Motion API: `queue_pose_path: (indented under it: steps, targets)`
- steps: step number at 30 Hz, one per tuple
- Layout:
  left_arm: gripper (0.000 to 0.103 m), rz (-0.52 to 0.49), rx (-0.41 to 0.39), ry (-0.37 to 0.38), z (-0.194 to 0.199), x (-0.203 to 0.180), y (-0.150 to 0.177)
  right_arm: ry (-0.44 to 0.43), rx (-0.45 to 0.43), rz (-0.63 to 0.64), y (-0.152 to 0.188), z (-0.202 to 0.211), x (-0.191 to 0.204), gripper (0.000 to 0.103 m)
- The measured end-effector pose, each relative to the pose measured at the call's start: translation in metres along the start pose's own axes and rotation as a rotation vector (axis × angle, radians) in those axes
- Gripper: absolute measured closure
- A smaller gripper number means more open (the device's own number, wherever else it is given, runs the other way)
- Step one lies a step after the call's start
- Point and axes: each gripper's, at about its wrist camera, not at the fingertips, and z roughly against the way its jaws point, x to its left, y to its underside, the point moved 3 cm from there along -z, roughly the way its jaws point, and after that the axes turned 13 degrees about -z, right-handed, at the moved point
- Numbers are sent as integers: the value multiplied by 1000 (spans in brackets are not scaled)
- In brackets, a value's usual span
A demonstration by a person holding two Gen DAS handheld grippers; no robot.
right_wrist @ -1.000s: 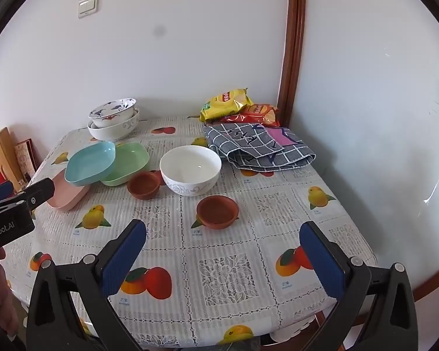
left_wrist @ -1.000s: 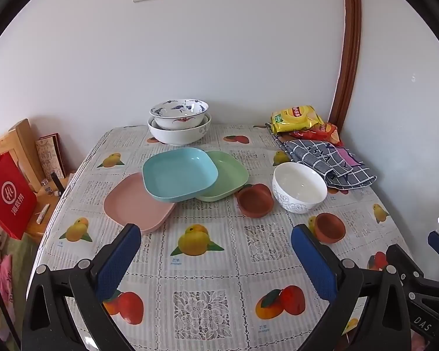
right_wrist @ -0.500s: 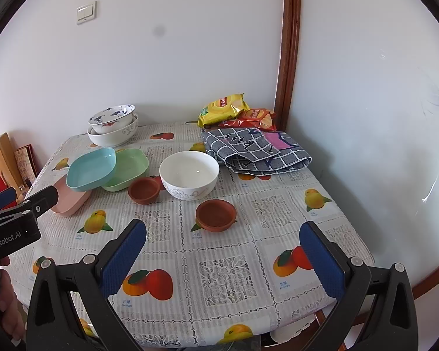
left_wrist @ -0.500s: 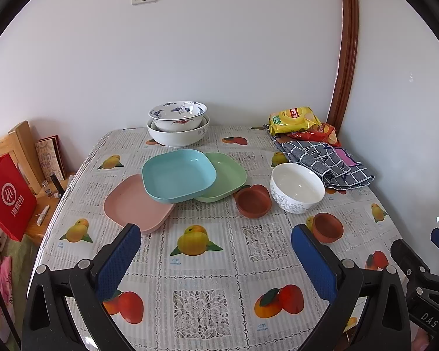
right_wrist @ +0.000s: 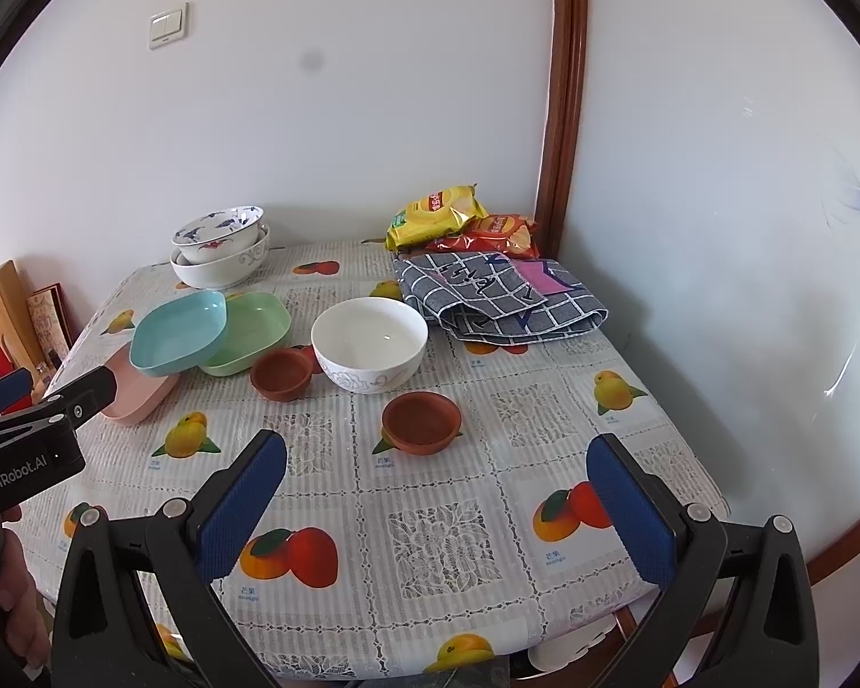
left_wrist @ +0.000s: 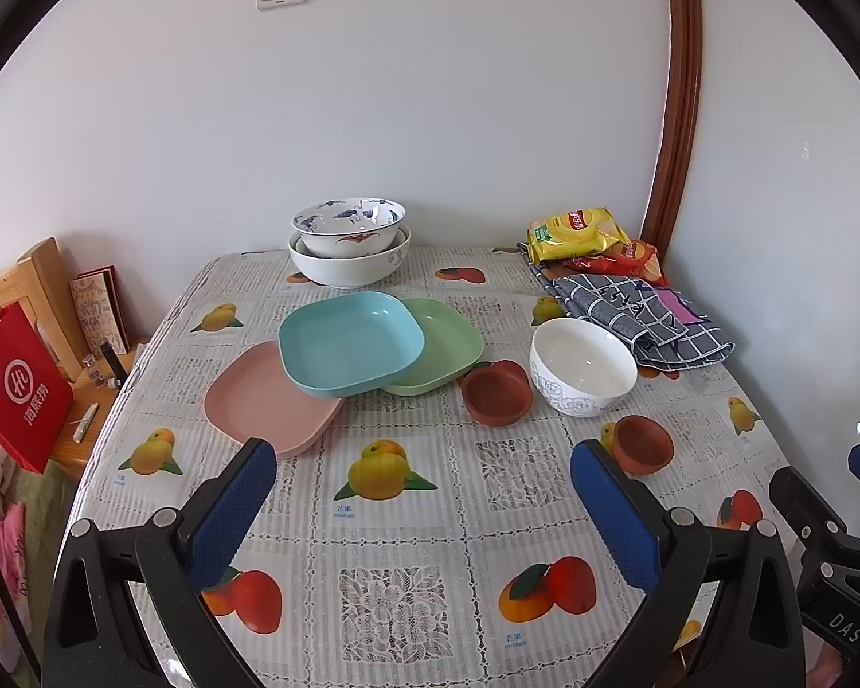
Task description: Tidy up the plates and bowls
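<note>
Plates [left_wrist: 350, 344] beside red bag [left_wrist: 20, 390], "GenRobot.AI" on left gripper [right_wrist: 34, 418].

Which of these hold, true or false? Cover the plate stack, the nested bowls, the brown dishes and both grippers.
1. The blue plate lies on top, overlapping the pink plate and green plate. True.
2. The patterned bowl sits inside a larger white bowl. True.
3. The two brown dishes are stacked. False: they sit apart, the second nearer the table's front edge.
4. The left gripper grips a plate. False: open, empty.
5. The right gripper is open. True.
</note>
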Motion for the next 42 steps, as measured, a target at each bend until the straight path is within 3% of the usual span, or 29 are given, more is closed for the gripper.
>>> queue_pose_path:
  steps: [42]
  targets:
    - [0,4,6,5,-1,0,3,-1,1,-5,4,1,4,0]
